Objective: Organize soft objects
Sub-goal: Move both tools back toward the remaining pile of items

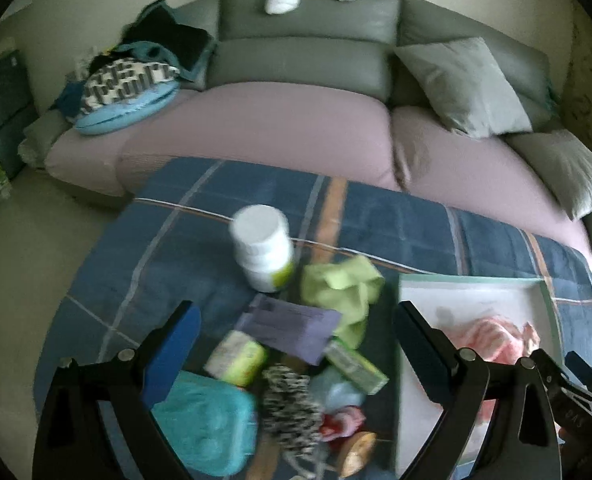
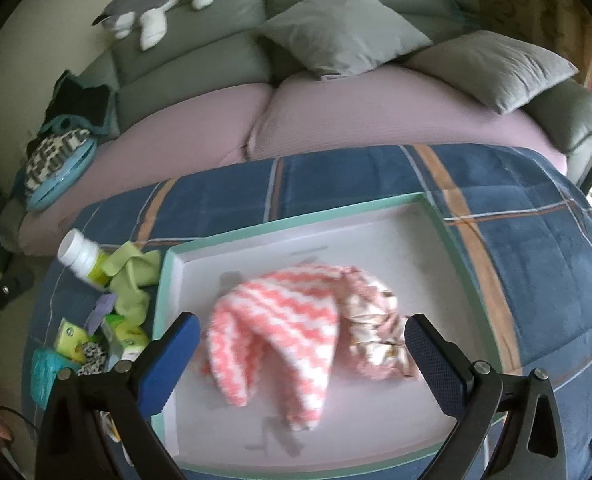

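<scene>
The left gripper hangs over a heap of small things, its fingers spread wide with nothing between them. Under it, on the blue plaid bench, lie a teal pouch, a speckled yarn bundle, a yellow-green packet, a purple card, a green box and a green cloth. A white bottle stands behind them. To the right, a white tray holds a pink striped cloth. The right gripper shows at the right edge, too little to read. Behind, a sofa carries a grey cushion.
</scene>
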### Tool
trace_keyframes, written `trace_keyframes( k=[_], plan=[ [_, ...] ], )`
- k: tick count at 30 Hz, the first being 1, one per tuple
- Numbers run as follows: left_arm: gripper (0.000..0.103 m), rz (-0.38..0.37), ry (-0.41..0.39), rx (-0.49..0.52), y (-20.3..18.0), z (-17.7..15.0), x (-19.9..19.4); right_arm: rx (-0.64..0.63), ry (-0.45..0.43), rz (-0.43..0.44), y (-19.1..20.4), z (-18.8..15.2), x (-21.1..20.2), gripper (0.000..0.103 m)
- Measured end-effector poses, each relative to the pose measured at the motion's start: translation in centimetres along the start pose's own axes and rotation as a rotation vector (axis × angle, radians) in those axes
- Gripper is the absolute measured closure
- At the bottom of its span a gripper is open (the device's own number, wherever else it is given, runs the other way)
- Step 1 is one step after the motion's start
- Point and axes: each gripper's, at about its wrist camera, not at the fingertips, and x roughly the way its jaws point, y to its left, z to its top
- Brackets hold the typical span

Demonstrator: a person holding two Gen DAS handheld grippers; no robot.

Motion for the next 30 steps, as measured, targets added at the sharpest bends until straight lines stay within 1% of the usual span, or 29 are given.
trace_keyframes(
  k=[6,11,14,18,20,23,24,25,27,30],
  plan=[
    [0.006,0.067,-0.005,-0.071,4.0,-0.1,-0.3,-0.046,0.011,0.058,2.7,-0.2,0.4,0.000],
    [0.006,0.086,0.004,-0.136,6.8,-0.4,0.2,-0.098,0.025,0.106,5.4,-0.6,0.9,0.000],
    [0.006,0.065,0.011,-0.183,8.0,-0.7,0.6,-0.154,0.030,0.138,7.4,-1.0,1.2,0.000],
    [0.006,0.003,0.025,-0.242,9.4,-0.8,1.3,-0.214,0.044,0.200,10.3,-1.4,1.8,0.000],
    [0.006,-0.023,0.021,-0.261,9.9,-0.6,1.5,-0.244,0.049,0.213,11.4,-1.6,2.1,0.000],
    [0.006,-0.052,-0.008,-0.241,10.1,-0.4,1.6,-0.309,0.060,0.230,13.1,-2.2,2.8,0.000],
    [0.006,-0.051,-0.032,-0.212,10.0,-0.4,1.5,-0.332,0.070,0.241,13.7,-2.5,3.1,0.000],
    [0.006,-0.044,-0.037,-0.194,9.8,-0.3,1.5,-0.351,0.076,0.248,14.1,-2.8,3.4,0.000],
    [0.006,-0.029,-0.021,-0.137,9.4,-0.2,1.8,-0.378,0.079,0.247,14.9,-3.1,3.9,0.001],
    [0.006,-0.043,0.018,-0.086,9.1,-0.3,2.7,-0.412,0.081,0.244,15.9,-3.5,4.7,0.009]
  ],
)
